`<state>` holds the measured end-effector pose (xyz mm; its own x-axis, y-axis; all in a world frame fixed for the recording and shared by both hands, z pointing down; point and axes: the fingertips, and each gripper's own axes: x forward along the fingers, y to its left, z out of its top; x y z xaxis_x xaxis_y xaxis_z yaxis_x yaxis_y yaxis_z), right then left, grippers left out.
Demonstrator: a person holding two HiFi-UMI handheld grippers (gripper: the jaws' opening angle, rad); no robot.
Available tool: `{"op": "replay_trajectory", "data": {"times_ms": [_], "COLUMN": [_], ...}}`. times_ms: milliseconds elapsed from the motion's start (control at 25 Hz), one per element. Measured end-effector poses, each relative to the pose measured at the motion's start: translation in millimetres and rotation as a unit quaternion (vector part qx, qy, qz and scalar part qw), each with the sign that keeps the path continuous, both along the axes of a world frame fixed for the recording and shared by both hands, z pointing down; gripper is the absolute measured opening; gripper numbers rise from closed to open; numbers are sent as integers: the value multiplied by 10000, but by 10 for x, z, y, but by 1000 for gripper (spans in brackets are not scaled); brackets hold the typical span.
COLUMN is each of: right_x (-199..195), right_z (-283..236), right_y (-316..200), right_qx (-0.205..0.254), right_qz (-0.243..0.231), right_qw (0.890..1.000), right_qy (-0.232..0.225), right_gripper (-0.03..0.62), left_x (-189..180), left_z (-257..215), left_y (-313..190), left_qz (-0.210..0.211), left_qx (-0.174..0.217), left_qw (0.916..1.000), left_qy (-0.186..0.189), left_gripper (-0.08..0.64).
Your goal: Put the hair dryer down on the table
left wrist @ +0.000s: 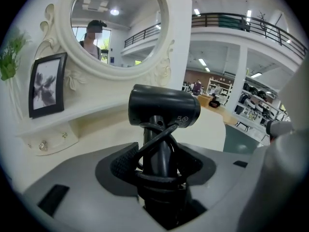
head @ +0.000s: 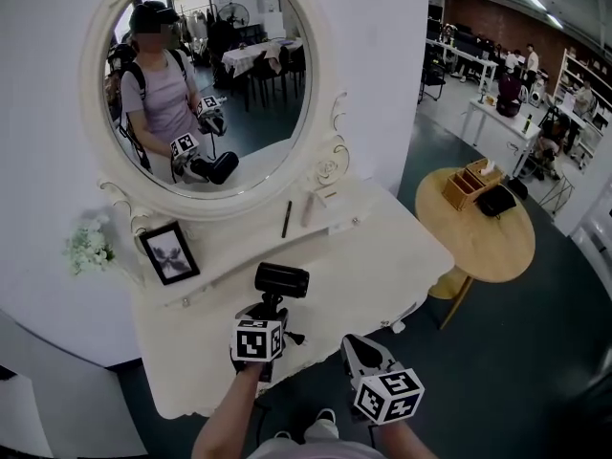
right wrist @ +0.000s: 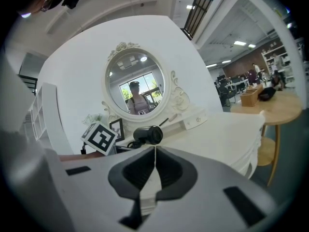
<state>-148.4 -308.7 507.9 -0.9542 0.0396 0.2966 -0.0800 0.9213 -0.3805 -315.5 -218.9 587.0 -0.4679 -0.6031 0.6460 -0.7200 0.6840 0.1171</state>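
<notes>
A black hair dryer point(head: 282, 280) stands upright over the front of the white vanity table point(head: 382, 266), its cord wound round the handle point(left wrist: 159, 158). My left gripper point(head: 271, 314) is shut on that handle, the pads pressing both sides, and the barrel point(left wrist: 164, 105) sticks up above the jaws. I cannot tell whether the dryer touches the tabletop. My right gripper point(head: 356, 345) hangs to the right of it near the table's front edge, jaws shut and empty point(right wrist: 154, 151). The right gripper view shows the hair dryer point(right wrist: 148, 135) ahead and the left gripper's marker cube point(right wrist: 100, 137).
An oval mirror point(head: 206, 75) rises behind the table. On the raised back shelf stand a framed picture point(head: 170, 252), white flowers point(head: 88, 247) and a dark stick point(head: 286, 218). A round wooden side table point(head: 497, 247) with a box and a black bag stands at right.
</notes>
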Motion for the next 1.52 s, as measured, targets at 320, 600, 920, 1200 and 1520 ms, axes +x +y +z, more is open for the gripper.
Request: {"op": "replay_trajectory", "data": {"times_ms": [320,600,920,1200,1520], "right_x": [6,-53,-135,-139,-141], "right_z": [19,5,-18,-12,-43], "right_y": [-96,-113,-87,-43,-36], "right_qx": [42,90,127,106,129], "right_qz": [39,25,-15,-12,36], "right_qw": [10000,9999,9999,9999,9999], "right_qy": [43,50,30,49,9], "right_gripper": [-3,-5,-5,-5,-5], "left_x": [-154,-231,-269,-272,-281], "left_z": [219,433,541,602,635], "left_y": [-164,-186,-217,-240,-245], "left_qz": [-30,-40,-10,-23,-10], "left_qx": [-298,-494,-639,-584,-554], "left_qw": [9993,9980,9957,9945,9930], "left_qy": [204,383,667,865,1044], "left_gripper": [233,233,233,235,239]}}
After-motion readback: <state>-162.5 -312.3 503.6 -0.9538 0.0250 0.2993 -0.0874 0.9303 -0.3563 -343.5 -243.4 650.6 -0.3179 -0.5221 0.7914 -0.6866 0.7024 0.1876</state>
